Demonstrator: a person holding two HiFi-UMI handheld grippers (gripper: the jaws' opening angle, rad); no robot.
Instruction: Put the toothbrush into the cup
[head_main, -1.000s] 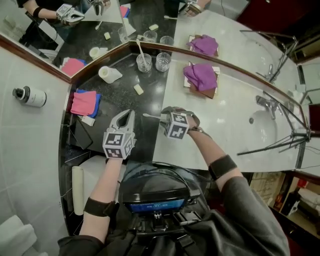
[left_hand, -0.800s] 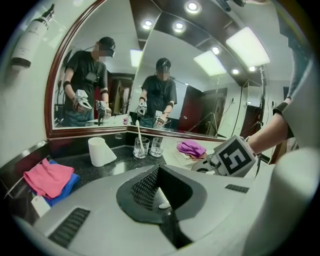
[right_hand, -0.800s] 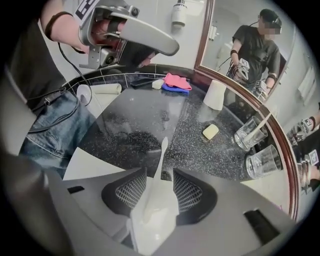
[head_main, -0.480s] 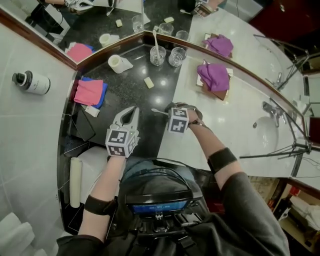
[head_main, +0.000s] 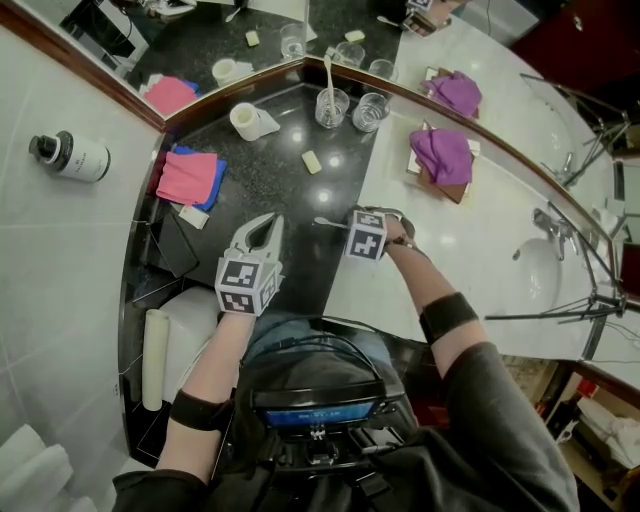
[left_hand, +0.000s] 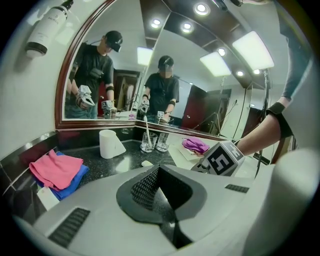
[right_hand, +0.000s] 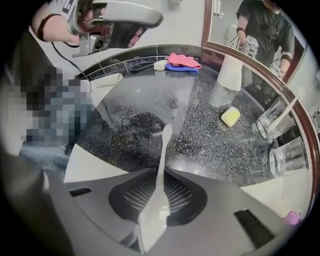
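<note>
Your right tongs have just been closing and now clamp the toothbrush down by the dark table; left tongs together, empty; it looks like light, stiff, slick plastic, so hold mid-handle.

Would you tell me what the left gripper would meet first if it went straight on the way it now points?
Probably the left gripper would land on the black counter, just short of the yellowish bar, though depth is unclear.
</note>
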